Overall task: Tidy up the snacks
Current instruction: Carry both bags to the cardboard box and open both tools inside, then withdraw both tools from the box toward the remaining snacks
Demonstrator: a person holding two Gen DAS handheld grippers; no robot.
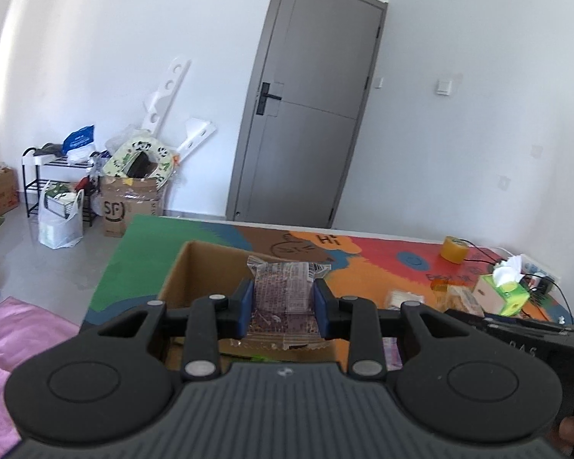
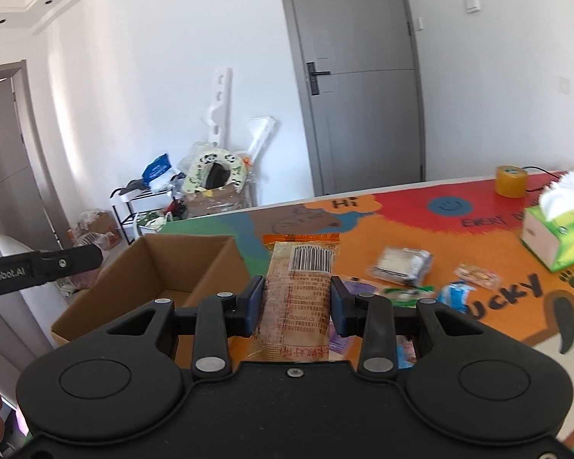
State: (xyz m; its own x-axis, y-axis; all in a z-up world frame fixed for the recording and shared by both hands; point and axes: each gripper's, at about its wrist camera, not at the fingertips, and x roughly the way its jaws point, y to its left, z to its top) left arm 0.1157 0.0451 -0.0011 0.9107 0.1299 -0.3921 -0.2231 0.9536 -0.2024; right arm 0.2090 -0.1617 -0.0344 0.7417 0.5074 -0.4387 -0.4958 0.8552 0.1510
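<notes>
Crinkly clear plastic wraps both held snacks. The left gripper (image 1: 284,308) has its blue-padded jaws pinching a flat purple-brown snack packet (image 1: 285,294), held above the open brown cardboard box (image 1: 180,271) at the near left of the surface (image 1: 141,252). The right gripper (image 2: 297,306) has its jaws pinching a long tan snack bar packet (image 2: 298,298) with a barcode and an orange sealed end, to the right of the box (image 2: 164,267). More small shiny packets (image 2: 401,264) lie scattered on the glossy, brightly printed mat to the right, near a green tissue box (image 2: 558,237) and a yellow tape roll (image 2: 511,181).
</notes>
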